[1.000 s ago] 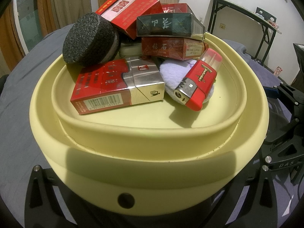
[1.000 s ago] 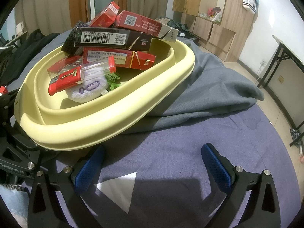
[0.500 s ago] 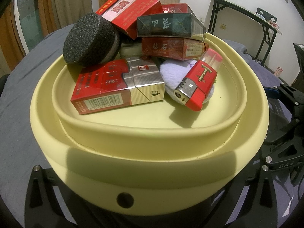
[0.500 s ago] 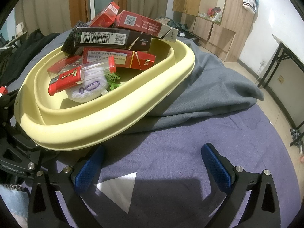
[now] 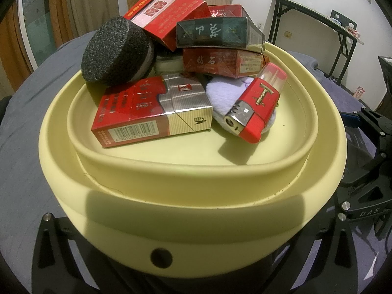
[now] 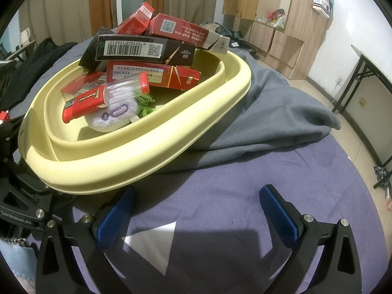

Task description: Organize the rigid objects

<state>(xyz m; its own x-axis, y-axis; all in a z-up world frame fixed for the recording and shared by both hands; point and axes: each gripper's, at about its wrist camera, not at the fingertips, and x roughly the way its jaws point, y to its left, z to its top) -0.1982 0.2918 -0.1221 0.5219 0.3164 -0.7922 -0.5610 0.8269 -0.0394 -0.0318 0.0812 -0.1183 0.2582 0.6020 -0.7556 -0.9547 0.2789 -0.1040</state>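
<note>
A pale yellow plastic basin (image 5: 191,196) sits on a round table covered in purple cloth (image 6: 245,196), its far side resting on a rumpled grey blanket (image 6: 281,112). The basin is heaped with small things. At the front lies a red and silver cigarette pack (image 5: 152,112), flat on the basin floor. Just beside it a red lighter with a clear cap (image 5: 257,105) leans tilted on a white fluffy puff (image 5: 227,93). Behind them a black gritty round sponge (image 5: 115,51) stands on edge against a stack of packs: a dark red pack (image 5: 220,62) at the bottom, a black pack (image 5: 218,33) on top of it, and a red and white carton (image 5: 166,12) tilted over the highest point.

The left claw (image 5: 191,269) is pressed close around the near wall of the basin; its fingertips are hidden, so I cannot tell how far it is spread or whether it grips. The right claw (image 6: 196,218) hovers over the purple cloth beside the basin, its blue-padded fingers (image 6: 279,215) spread wide with nothing between them.
</note>
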